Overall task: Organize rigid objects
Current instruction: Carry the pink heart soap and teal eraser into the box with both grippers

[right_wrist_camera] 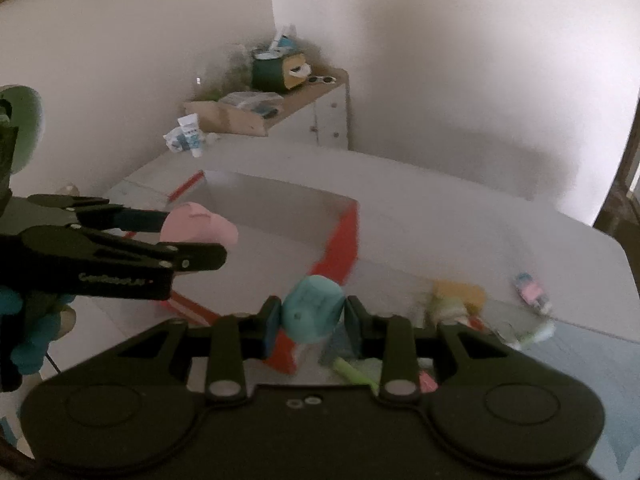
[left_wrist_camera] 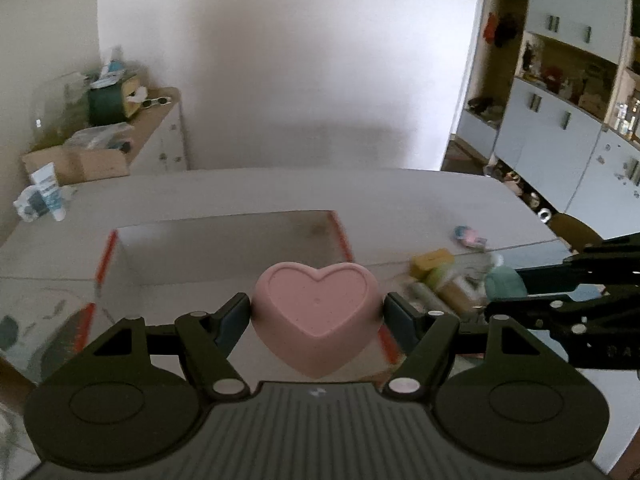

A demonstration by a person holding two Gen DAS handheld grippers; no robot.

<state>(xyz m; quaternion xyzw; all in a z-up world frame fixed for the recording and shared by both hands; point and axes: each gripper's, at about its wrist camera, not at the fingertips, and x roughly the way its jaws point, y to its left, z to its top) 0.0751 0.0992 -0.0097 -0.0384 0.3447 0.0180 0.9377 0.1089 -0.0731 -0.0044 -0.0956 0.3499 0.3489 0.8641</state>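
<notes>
My left gripper (left_wrist_camera: 316, 312) is shut on a pink heart-shaped dish (left_wrist_camera: 316, 312), held above the near side of an open white box with red corners (left_wrist_camera: 224, 240). In the right wrist view the left gripper (right_wrist_camera: 192, 236) and the pink dish (right_wrist_camera: 200, 228) show at the left, over the box (right_wrist_camera: 280, 208). My right gripper (right_wrist_camera: 308, 316) is shut on a teal cup-like object (right_wrist_camera: 312, 308), held just right of the box's near corner. In the left wrist view the right gripper (left_wrist_camera: 508, 292) shows at the right with the teal object (left_wrist_camera: 504, 284).
A pile of loose items lies on the white table (right_wrist_camera: 460, 232) right of the box: a yellow block (left_wrist_camera: 432, 262), a small pink and blue item (left_wrist_camera: 470, 236), green pieces (right_wrist_camera: 352, 368). A cluttered sideboard (left_wrist_camera: 156, 116) stands at the back left, cabinets (left_wrist_camera: 560, 128) at the right.
</notes>
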